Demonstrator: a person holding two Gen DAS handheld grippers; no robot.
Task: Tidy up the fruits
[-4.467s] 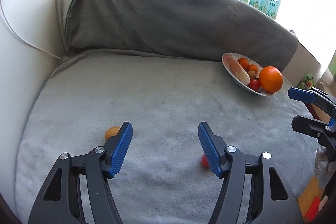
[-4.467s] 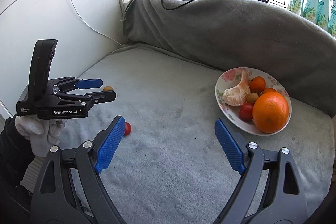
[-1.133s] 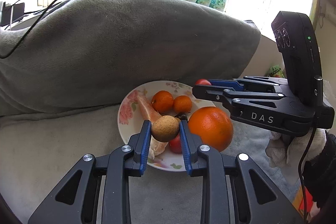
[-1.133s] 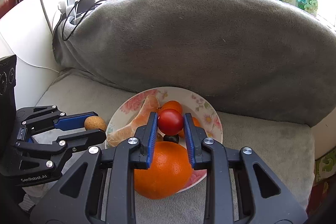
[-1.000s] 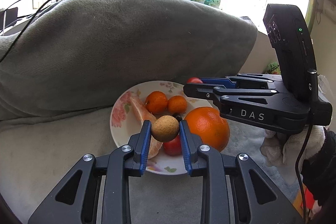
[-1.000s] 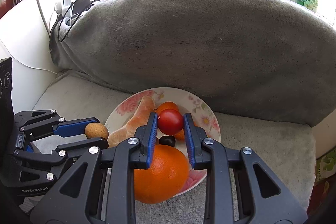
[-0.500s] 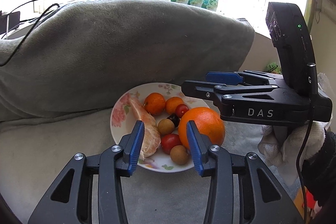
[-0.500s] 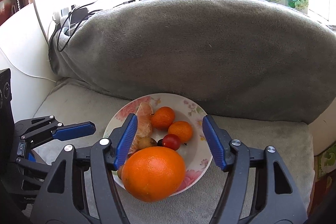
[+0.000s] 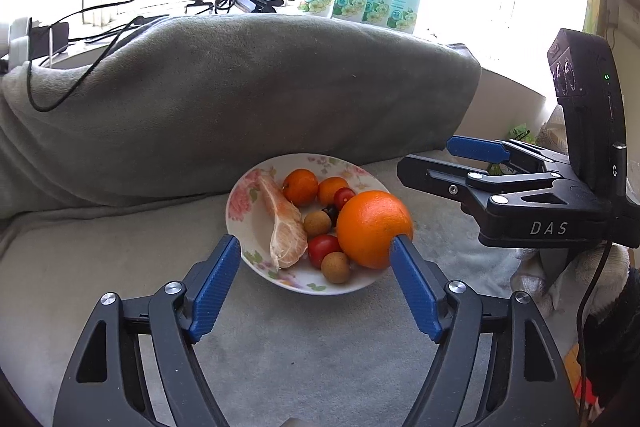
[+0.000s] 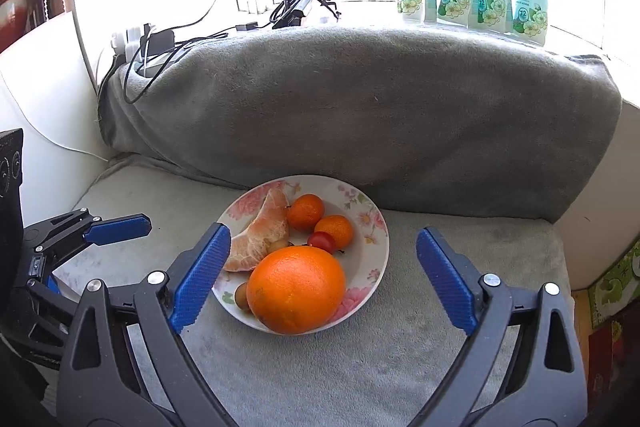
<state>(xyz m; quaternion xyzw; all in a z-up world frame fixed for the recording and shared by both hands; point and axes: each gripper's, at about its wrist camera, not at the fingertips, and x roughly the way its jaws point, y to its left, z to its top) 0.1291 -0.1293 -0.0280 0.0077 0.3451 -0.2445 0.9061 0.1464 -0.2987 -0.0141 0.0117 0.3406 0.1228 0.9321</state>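
On the plate [image 10: 372,223], near the blanket's [image 10: 440,359] back edge against the grey bolster [image 10: 360,107], lie an orange [image 10: 296,289], two tangerines [image 10: 306,211], a peeled segment [image 10: 260,239], two cherry tomatoes [image 9: 323,250] and two longans [image 9: 336,267]. The segment's long axis runs from the plate's near-left rim toward its far rim. Both the left gripper [image 9: 316,287] and the right gripper [image 10: 320,279] have just been opening; they stand apart, empty. My worry: the orange sits at the near rim and could roll off if nudged.
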